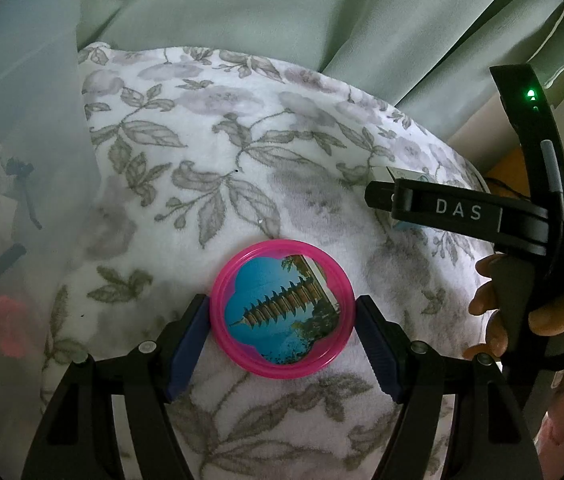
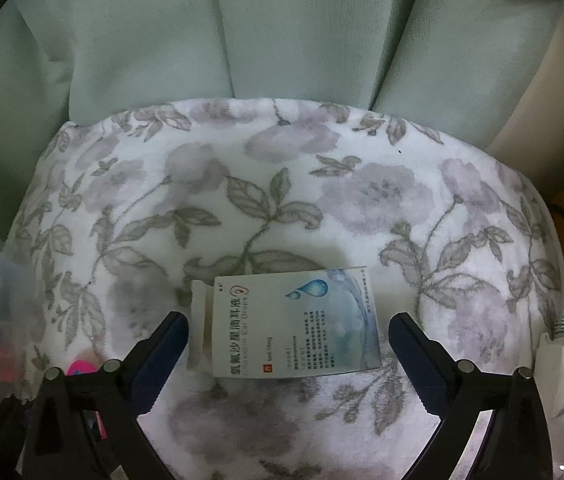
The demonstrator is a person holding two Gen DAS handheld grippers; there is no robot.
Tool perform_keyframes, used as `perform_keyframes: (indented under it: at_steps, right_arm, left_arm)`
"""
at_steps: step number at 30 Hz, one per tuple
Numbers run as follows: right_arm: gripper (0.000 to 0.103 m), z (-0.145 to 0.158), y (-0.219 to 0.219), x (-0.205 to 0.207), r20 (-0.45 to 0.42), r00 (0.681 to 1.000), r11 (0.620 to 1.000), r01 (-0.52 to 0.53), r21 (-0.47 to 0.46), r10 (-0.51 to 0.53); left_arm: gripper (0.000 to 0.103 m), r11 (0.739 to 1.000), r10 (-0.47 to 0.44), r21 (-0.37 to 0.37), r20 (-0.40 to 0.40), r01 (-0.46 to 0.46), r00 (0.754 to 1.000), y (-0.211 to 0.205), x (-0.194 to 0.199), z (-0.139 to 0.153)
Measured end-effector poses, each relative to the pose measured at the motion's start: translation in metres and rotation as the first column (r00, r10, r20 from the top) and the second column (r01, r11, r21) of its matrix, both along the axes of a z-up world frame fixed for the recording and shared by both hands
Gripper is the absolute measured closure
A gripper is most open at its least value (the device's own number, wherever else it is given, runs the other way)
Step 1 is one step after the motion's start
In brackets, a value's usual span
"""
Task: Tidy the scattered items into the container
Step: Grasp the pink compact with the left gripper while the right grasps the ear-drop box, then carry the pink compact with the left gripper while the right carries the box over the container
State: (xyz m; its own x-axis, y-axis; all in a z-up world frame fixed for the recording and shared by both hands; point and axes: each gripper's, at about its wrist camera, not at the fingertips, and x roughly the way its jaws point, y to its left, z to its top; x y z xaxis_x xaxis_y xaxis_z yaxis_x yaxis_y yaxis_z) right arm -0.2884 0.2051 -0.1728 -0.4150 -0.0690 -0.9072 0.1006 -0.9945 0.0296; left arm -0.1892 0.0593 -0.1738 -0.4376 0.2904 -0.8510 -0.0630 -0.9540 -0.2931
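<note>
Left wrist view: the left gripper [image 1: 282,314] pointed down at a white fleece blanket with a grey-and-lilac flower print [image 1: 241,152].
Left jaws: clenched on a round pink plastic disc with a pagoda picture under a flower-shaped window [image 1: 279,310]; both blue pads [image 1: 187,350] touched its rim at 9 and 3 o'clock.
Disc: lay flat against the blanket, just below the middle of the view.
Container: a translucent plastic bin [image 1: 21,140] filled the 9 o'clock side, with dark and reddish shapes blurred behind its wall.
Other hand: at 3 o'clock a hand [image 1: 522,312] gripped the black handle of the right gripper, whose finger, marked "DAS", reached toward the centre.
Backdrop: a pale green curtain [image 1: 282,12] hung at 12 o'clock.
Right wrist view: the right gripper [image 2: 288,350] stood over a white cardboard ear-drops box with blue droplet artwork [image 2: 294,322].
Right jaws: released; the box lay flat between the pads, a gap showing on each side, wider at 3 o'clock.
Box flap: open at its 9 o'clock end.
Edge items: a white plug with a cord [image 2: 562,364] sat at 4 o'clock; a sliver of the pink disc showed at 8 o'clock.
</note>
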Motion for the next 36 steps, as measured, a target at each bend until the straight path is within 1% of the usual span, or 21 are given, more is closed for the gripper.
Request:
perform_keyframes:
  at_steps: [7,9,12,15,17,20,23,25,29,36]
  right_arm:
    - [0.002,-0.004,-0.001,-0.005,0.007,1.000,1.000,0.006,0.018,-0.006]
    - [0.004,-0.004,-0.001,-0.006,0.010,1.000,1.000,0.006,0.024,-0.006]
    - [0.010,-0.003,-0.001,-0.007,0.009,1.000,1.000,0.002,0.022,-0.002]
    - [0.019,0.000,0.002,-0.007,0.015,1.000,1.000,0.011,0.008,-0.011]
    - [0.026,0.001,0.006,-0.006,0.019,1.000,1.000,0.023,0.005,-0.023]
    - [0.028,0.002,0.011,-0.005,0.026,0.999,0.999,0.040,-0.011,-0.039]
    - [0.028,0.004,0.017,0.001,0.031,0.997,0.997,0.066,-0.039,-0.065]
    - [0.028,0.007,0.022,0.010,0.037,0.996,0.994,0.088,-0.070,-0.086]
    - [0.028,0.013,0.031,0.037,0.043,0.992,0.987,0.124,-0.098,-0.120]
    - [0.028,0.025,0.051,0.115,0.055,0.979,0.967,0.203,-0.156,-0.197]
  left_arm:
    - [0.029,1.000,-0.005,-0.006,0.003,0.005,1.000,0.001,-0.001,0.000]
    - [0.029,1.000,-0.006,-0.008,0.004,0.006,1.000,0.001,-0.001,0.000]
    - [0.029,1.000,-0.006,-0.004,0.006,0.006,1.000,-0.001,-0.001,0.000]
    - [0.029,1.000,-0.008,-0.016,0.003,0.008,1.000,0.000,-0.001,0.000]
    - [0.029,1.000,-0.009,-0.026,0.002,0.009,1.000,0.001,-0.001,0.000]
    - [0.029,0.999,-0.010,-0.033,0.003,0.011,1.000,0.002,-0.001,0.000]
    - [0.029,1.000,-0.008,-0.026,0.005,0.008,1.000,-0.001,-0.001,0.000]
    - [0.029,0.999,-0.008,-0.032,0.001,0.009,1.000,0.000,0.000,-0.001]
    - [0.029,0.998,-0.007,-0.060,0.000,0.007,1.000,0.003,0.001,0.000]
    - [0.029,0.997,0.015,-0.079,0.000,-0.015,1.000,0.003,0.011,0.009]
